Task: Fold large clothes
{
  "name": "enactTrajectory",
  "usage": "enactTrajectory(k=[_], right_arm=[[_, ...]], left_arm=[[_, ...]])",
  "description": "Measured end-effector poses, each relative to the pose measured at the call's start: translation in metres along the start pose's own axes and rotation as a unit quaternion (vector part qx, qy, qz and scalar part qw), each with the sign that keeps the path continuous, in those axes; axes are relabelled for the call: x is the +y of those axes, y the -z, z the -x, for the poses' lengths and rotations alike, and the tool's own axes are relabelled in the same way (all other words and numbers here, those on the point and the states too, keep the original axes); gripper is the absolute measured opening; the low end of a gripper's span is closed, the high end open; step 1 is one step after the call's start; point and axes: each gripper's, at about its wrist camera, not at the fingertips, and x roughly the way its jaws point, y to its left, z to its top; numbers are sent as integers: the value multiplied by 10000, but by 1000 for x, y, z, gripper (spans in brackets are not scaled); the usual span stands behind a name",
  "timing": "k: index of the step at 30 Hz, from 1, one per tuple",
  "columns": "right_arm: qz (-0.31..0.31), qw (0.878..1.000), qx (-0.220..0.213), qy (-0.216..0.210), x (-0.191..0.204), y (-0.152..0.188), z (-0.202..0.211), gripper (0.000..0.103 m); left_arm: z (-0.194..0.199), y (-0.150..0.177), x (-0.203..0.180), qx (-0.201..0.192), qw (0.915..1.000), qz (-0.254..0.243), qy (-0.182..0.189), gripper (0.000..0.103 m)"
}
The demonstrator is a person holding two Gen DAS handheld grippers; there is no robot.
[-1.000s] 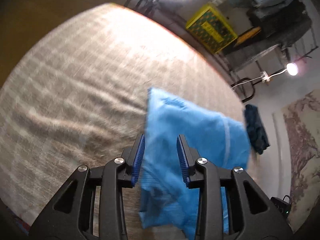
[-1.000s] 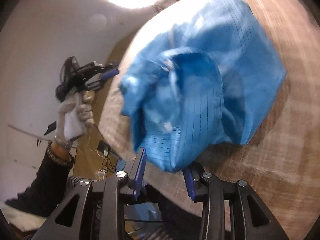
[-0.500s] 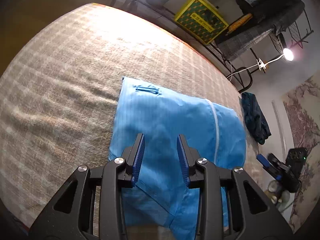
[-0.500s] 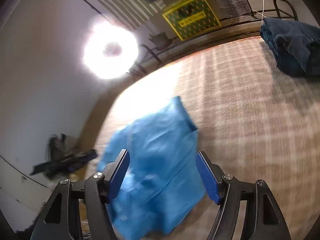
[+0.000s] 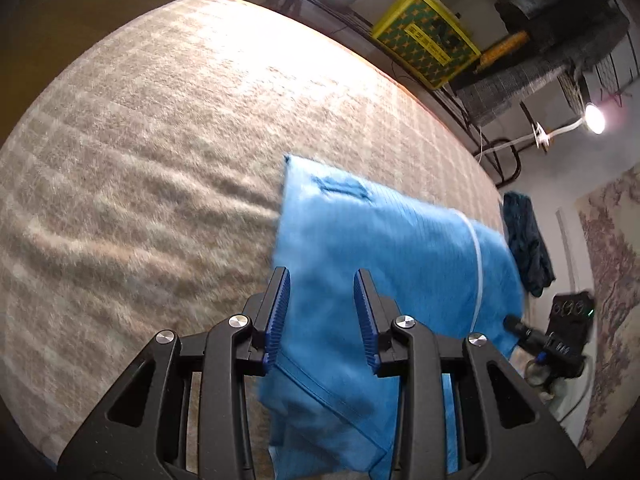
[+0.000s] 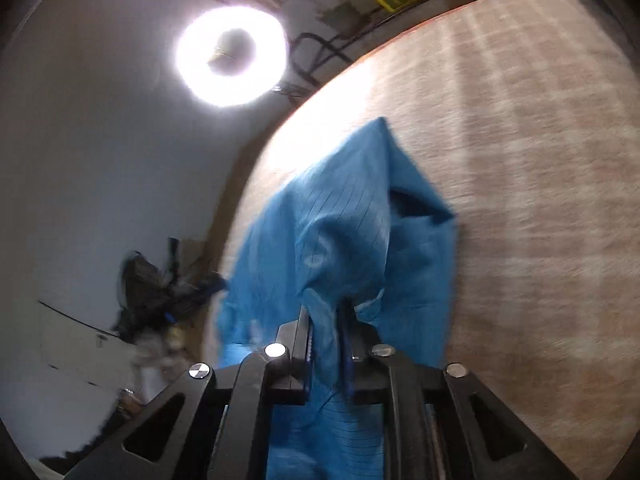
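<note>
Blue garment spread on plaid blanket, ahead of and under left gripper: jaws narrow, nothing pinched. Right gripper closing on bunched fold between jaws. Best to get firm bite, then lift slow, keep edge taut.

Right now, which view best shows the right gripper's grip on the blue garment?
The right wrist view: the right gripper is closing with the blue garment bunched between its pads. The left wrist view shows only its dark body, blurred.
</note>
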Motion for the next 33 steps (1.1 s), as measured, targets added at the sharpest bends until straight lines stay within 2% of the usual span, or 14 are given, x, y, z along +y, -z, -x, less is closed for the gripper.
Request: enactTrajectory(k=[1,3,5,7,8,12,14,16,18,20,23,28,32,33], right_arm=[[-23,10000,57,60,-5,-3,1,37],[-70,10000,-3,-20,-11,-13,7,41],[43,9998,-163,-99,-7,-27,13,50],[106,9994,-234,-211,-4,-42,12,73],[102,9993,-204,-287,-3,-53,7,74],[-4,9999,44,-167,-7,-79,-22,70],[-122,9997,97,-206,-12,-91,-36,51],[-324,9990,24,-319,-18,-99,-44,10],[-431,9985,-141,-304,-23,-103,-43,0],[-310,9985,-446,-107,-29,-104,-29,0],[-609,9952,-741,209,-57,-95,-8,0],[-300,9968,-578,470,-57,-90,-11,0],[152,9938,-626,911,-29,-90,13,17],[280,9926,-661,976,-22,-85,23,27]], left_arm=[[0,-5,4,-19,9999,101,66,35],[1,-12,9,-62,9996,217,140,42],[-1,-17,11,-65,9995,254,172,43],[-7,-22,14,11,9994,290,194,43],[-11,-24,17,68,9991,339,225,43],[-29,-30,30,277,9973,603,314,43],[-35,-32,33,324,9960,706,432,43],[-41,-34,30,312,9959,683,495,43],[-43,-36,19,251,9975,502,438,43],[-44,-37,3,166,9990,194,360,43],[-51,-33,-20,92,9992,-366,103,43],[-60,-28,-30,124,9974,-661,-246,43],[-35,-27,-32,-97,9956,-845,-382,43],[-27,-25,-33,-137,9953,-880,-368,43]])
